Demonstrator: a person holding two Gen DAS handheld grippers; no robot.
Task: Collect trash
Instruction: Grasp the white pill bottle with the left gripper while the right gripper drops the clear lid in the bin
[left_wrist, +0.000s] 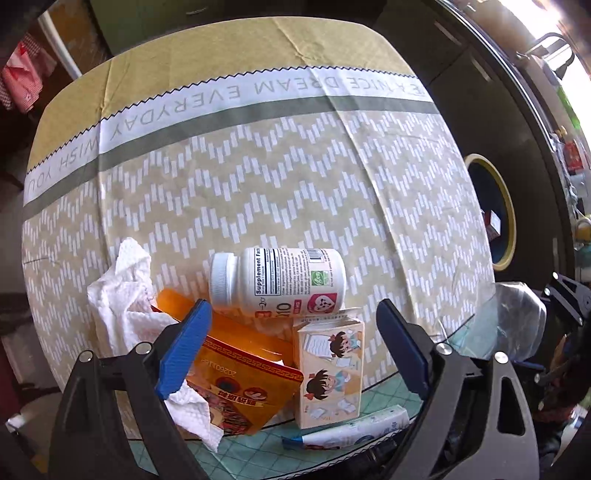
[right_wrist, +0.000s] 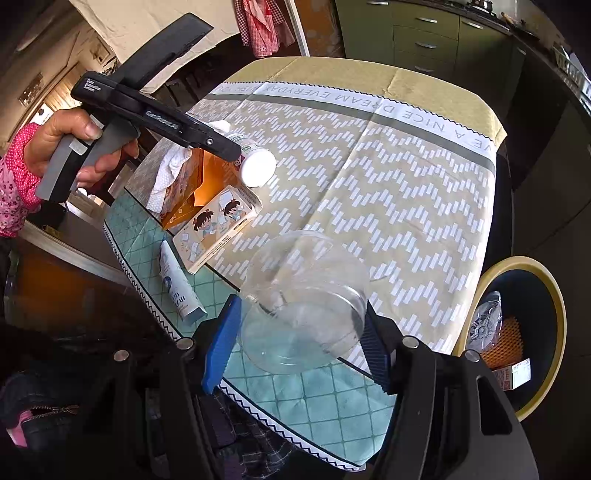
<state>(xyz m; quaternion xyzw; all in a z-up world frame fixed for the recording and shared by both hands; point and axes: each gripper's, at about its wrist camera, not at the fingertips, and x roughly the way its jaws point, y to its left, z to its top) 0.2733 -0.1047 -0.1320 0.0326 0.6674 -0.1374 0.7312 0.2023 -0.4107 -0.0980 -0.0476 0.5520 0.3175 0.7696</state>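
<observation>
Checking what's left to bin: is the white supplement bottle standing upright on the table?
No, the supplement bottle lies on its side on the tablecloth, cap pointing left.

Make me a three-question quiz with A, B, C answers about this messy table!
1. Where is the bin?
A. on the table
B. on the floor beside the table
C. under a chair

2. What colour is the pouch?
A. orange
B. purple
C. black

3. What is the right gripper doing?
A. hanging empty
B. holding a clear plastic cup
C. holding a spoon

Answers:
1 B, its yellow rim shows below the table's edge.
2 A, it is orange with a red patterned band.
3 B, the cup sits clamped between the blue jaws, lifted over the table.
</observation>
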